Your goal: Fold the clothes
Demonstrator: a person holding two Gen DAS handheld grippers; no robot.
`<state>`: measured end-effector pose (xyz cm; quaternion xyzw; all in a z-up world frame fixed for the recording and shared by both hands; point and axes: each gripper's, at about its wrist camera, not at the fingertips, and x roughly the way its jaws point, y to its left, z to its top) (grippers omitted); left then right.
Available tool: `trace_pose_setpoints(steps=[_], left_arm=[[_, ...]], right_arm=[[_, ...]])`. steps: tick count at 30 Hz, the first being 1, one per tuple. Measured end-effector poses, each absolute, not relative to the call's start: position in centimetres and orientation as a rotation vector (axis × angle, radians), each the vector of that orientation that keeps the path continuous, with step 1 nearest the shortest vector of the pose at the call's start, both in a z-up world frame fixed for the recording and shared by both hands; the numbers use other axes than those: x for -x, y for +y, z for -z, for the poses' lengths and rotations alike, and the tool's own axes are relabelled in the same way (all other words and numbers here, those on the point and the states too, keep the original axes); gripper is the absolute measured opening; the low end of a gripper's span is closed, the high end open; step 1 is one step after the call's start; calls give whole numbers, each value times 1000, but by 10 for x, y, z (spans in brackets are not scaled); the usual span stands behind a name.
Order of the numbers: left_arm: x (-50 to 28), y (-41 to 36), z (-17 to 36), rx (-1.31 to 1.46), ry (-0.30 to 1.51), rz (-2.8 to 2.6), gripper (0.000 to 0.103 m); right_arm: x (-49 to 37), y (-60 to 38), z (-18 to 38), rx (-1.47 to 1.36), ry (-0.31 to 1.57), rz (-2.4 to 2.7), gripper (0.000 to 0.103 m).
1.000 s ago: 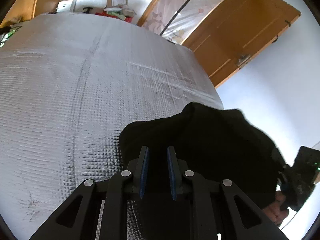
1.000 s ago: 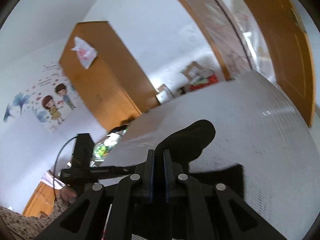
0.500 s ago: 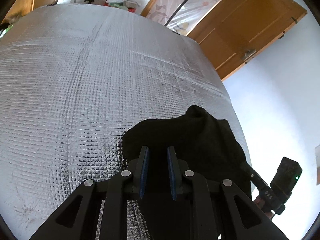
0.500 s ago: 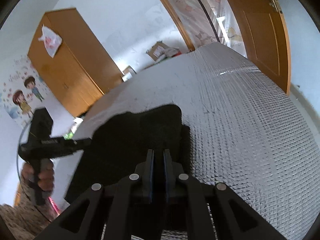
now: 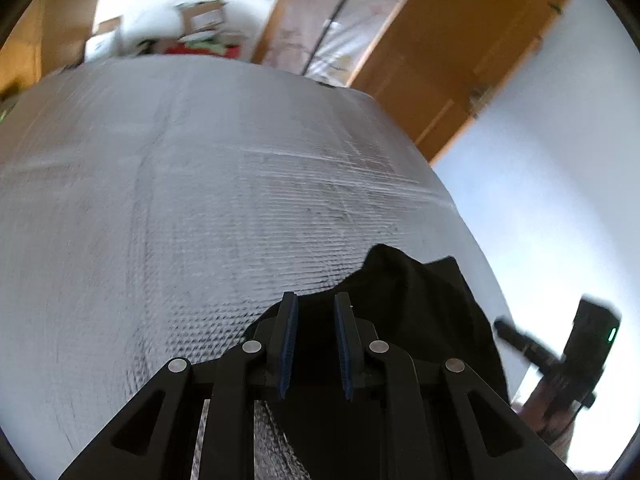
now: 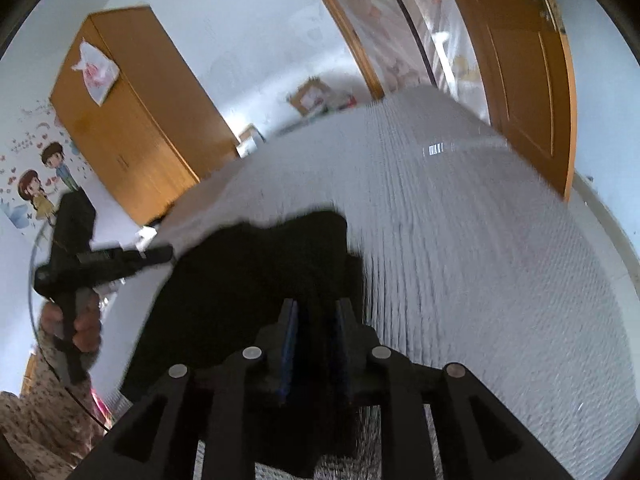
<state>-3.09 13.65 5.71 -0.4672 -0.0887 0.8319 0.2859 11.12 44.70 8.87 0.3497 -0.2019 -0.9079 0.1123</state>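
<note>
Black garment [image 5: 416, 312]: one, bunched, lying on the silver quilted surface [image 5: 200, 208] near its right edge, directly ahead of and beneath both sets of tongs.

Left gripper [image 5: 313, 312]: one; blue-padded fingers parted, a clear gap between them, nothing clamped, garment behind the tips.

Right gripper [image 6: 314, 318]: one; fingers likewise parted over the dark cloth, no fold visibly pinched; view blurred.

Hands: two, each gripping a handle; left hand [image 6: 76, 328] seen left of the right tongs, right hand [image 5: 548, 408] right of the left tongs.

Wooden wardrobe [image 6: 136, 120]: one, doors closed, white bag [image 6: 96, 72] hanging on it.

Wooden door [image 5: 460, 64]: one, open.

Cardboard boxes [image 5: 200, 20]: several beyond the far edge; contents unclear.
</note>
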Motion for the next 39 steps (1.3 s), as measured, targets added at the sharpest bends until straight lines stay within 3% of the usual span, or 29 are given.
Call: trace_pose_setpoints(steps=[3, 15, 17, 19, 20, 25, 39], left_arm=[[28, 139, -61, 1241, -182, -2191, 21], [40, 144, -46, 1265, -101, -2122, 23], [41, 143, -44, 1268, -95, -2108, 22], [41, 143, -44, 1268, -73, -2100, 22], [41, 144, -43, 1267, -61, -2098, 22], [44, 147, -41, 1267, -70, -2108, 5], [46, 127, -35, 1299, -182, -2175, 3]], right_arm=[[-91, 456, -98, -1021, -608, 2657, 30], [1, 459, -70, -1195, -521, 2452, 33], [2, 459, -70, -1193, -508, 2457, 28], [-1, 460, -71, -1175, -498, 2478, 7], [-2, 461, -71, -1166, -493, 2488, 2], [-7, 471, -71, -1124, -529, 2544, 1], [-5, 473, -59, -1177, -587, 2585, 2]])
